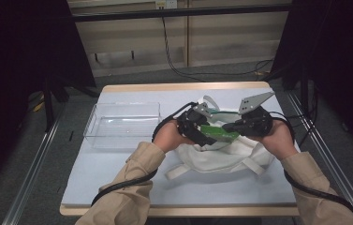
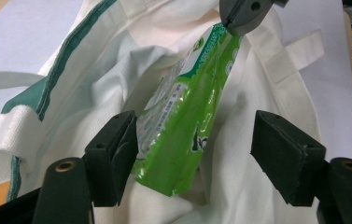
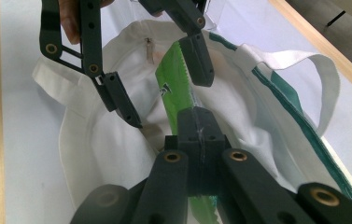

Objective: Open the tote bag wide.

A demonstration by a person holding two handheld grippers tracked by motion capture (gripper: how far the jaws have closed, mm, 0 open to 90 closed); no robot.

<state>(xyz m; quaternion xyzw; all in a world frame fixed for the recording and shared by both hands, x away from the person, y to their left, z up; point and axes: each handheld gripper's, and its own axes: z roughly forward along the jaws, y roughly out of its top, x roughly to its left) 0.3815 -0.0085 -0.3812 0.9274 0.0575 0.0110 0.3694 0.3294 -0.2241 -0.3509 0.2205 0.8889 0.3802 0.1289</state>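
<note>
My right gripper (image 1: 228, 126) has its fingers (image 3: 199, 128) pressed together on one end of the green packet (image 1: 218, 132), pinching its edge so that the packet hangs in the air between my two hands, above the open mouth of the white cloth bag (image 1: 221, 157). In the right gripper view the packet (image 3: 176, 91) runs away from my clamped fingers toward my left gripper (image 3: 164, 77), whose two fingers stand on either side of it. My left gripper (image 1: 205, 139) has its fingers (image 2: 113, 156) spread: in the left gripper view one pad lies just against the packet's (image 2: 183, 130) serrated side edge, while the other pad stands well apart from it, so I am not squeezing the packet from this side. The packet is tilted, its far end caught in my right gripper's (image 2: 243, 16) fingers at the top of that view and its near end hanging low over the bag's (image 2: 94, 79) pale lining. The bag lies slumped on the worktop (image 1: 118, 173), its green-trimmed rim (image 2: 52, 74) open and its white handles (image 3: 325, 88) flopped outward. To the left of my hands a clear plastic tub (image 1: 122, 124) sits on the worktop, apart from the bag.
</note>
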